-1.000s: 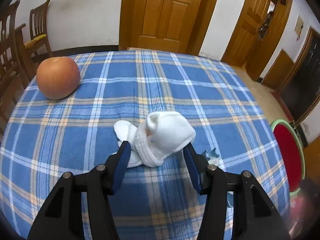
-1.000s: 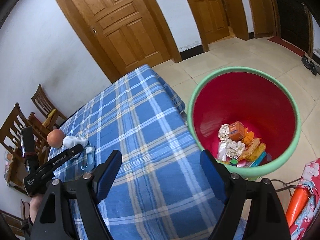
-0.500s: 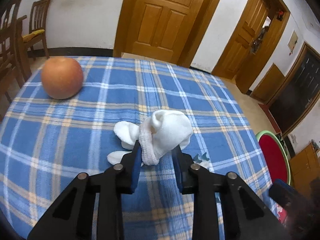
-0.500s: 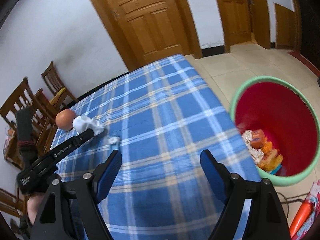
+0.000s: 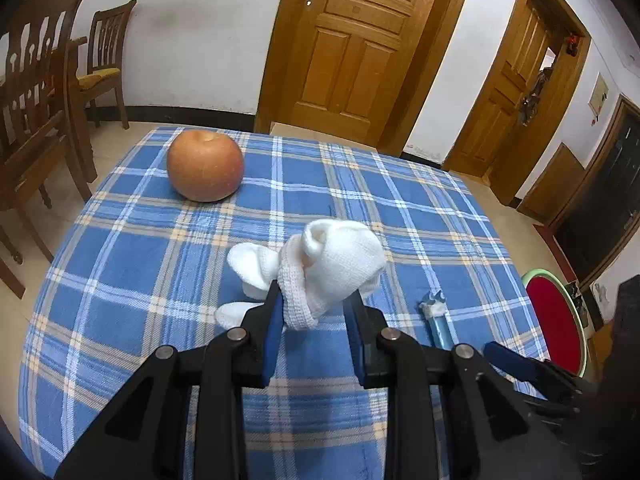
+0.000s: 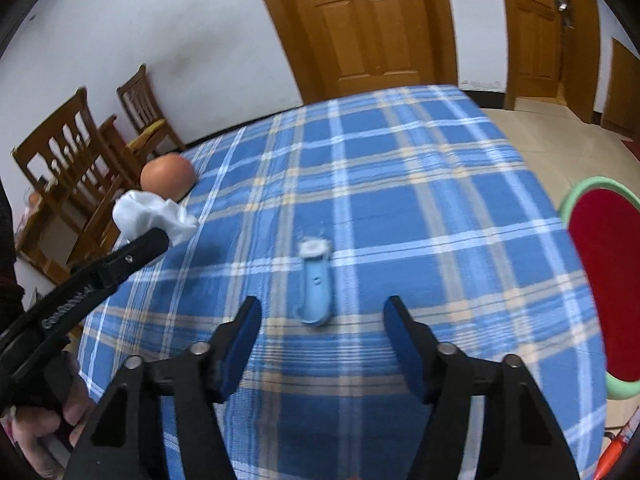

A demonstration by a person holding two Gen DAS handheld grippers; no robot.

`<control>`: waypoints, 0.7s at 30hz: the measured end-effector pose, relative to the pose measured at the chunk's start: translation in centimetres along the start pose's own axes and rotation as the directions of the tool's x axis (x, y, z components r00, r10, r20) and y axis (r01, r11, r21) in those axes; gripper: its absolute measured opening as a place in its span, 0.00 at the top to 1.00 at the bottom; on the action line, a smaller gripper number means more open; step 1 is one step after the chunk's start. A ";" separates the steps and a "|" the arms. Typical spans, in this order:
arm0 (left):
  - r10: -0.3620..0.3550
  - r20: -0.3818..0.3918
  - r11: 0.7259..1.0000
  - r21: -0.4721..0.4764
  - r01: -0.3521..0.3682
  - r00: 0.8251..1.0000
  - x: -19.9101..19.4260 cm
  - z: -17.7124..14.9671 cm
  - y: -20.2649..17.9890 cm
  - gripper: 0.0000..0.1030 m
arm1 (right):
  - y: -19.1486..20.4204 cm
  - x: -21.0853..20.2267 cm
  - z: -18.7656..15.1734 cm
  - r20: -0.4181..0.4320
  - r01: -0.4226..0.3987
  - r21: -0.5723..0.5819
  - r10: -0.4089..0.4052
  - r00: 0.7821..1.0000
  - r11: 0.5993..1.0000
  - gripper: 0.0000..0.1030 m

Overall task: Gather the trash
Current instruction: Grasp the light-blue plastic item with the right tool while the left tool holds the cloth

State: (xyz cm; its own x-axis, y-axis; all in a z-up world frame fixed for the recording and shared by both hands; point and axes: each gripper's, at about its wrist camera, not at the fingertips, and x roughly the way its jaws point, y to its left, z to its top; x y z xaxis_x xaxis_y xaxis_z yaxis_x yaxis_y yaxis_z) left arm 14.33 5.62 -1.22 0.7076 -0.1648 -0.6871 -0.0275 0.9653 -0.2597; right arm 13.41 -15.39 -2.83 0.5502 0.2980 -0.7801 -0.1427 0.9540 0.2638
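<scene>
A crumpled white cloth (image 5: 336, 264) hangs just above the blue plaid table (image 5: 132, 264), and my left gripper (image 5: 314, 312) is shut on it. The right wrist view shows the same cloth (image 6: 148, 212) off the table, with its shadow underneath. A small light-blue plastic piece with a white cap (image 6: 316, 292) lies flat on the tablecloth. My right gripper (image 6: 323, 308) hovers over its near end. The jaws are closing with the piece between the fingertips, and the pads are not touching it. From the left wrist view the piece (image 5: 436, 316) lies right of the cloth.
An apple (image 5: 205, 170) sits at the far left of the table. A bin with a green rim (image 6: 588, 184) and a red inside stands on the floor off the table's right edge. Wooden chairs (image 5: 36, 112) stand to the left, and doors lie beyond.
My left gripper closed on the white cloth and raised it off the table. My right gripper swung from over the bin to the blue piece on the table, and its jaws narrowed.
</scene>
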 end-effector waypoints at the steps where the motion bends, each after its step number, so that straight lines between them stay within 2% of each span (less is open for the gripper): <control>1: -0.001 0.000 1.000 -0.001 0.001 1.000 -0.1 -0.1 0.1 0.72 | 0.3 0.4 0.0 -0.007 0.002 -0.009 -0.002 1.000 1.000 0.46; 4: -0.007 0.001 1.000 -0.002 0.007 1.000 -0.3 -0.2 0.3 0.72 | 0.6 1.0 0.1 -0.017 0.007 -0.017 -0.007 1.000 1.000 0.54; 6: -0.011 0.002 1.000 -0.001 0.011 1.000 -0.4 -0.3 0.2 0.72 | 0.8 1.3 0.1 -0.023 0.014 -0.025 -0.014 1.000 1.000 0.63; 8: -0.016 0.002 1.000 0.002 0.016 1.000 -0.5 -0.4 0.1 0.72 | 0.6 1.4 0.0 -0.029 0.019 -0.025 -0.020 0.999 1.000 0.77; 9: -0.017 0.002 1.000 0.004 0.017 1.000 -0.6 -0.5 0.0 0.72 | 0.6 1.5 0.0 -0.033 0.017 -0.022 -0.018 0.999 1.000 0.81; 21: -0.055 -0.008 0.998 0.040 0.055 0.998 -1.7 -1.1 -2.1 0.72 | -0.9 -2.4 -0.7 0.058 -0.002 0.024 0.000 0.998 1.000 0.81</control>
State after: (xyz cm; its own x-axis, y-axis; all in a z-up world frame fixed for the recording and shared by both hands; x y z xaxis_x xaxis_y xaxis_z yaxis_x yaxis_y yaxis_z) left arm 12.47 3.65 -0.24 0.7027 -0.2188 -0.6770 0.0396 0.9621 -0.2698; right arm 11.62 -16.91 -1.59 0.5969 0.2957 -0.7459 -0.1233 0.9524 0.2788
